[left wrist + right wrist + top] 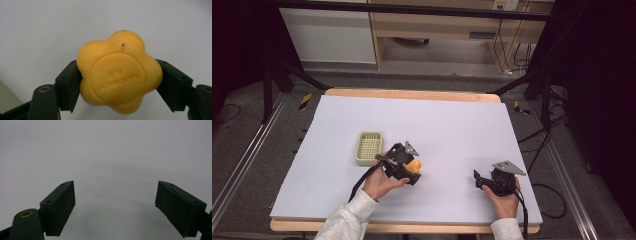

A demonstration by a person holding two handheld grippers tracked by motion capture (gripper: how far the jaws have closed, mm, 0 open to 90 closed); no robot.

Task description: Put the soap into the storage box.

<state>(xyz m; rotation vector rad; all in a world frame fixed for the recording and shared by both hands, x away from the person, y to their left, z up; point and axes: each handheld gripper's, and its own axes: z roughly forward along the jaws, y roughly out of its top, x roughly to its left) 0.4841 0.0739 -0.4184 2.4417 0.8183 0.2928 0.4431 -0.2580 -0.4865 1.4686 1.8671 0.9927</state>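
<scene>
Your left gripper (117, 82) fingers clamp the orange flower-shaped soap (118, 72).
High view places it just beside the green basket (369, 148); your right gripper (115, 207) fingers stand apart over bare counter (452, 125), with open room ahead.

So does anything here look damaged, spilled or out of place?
Nothing much. The left tongs grip a yellow flower-shaped soap bar with a few dark specks on it. The pale green slotted plastic tray sits squarely on the table.
</scene>
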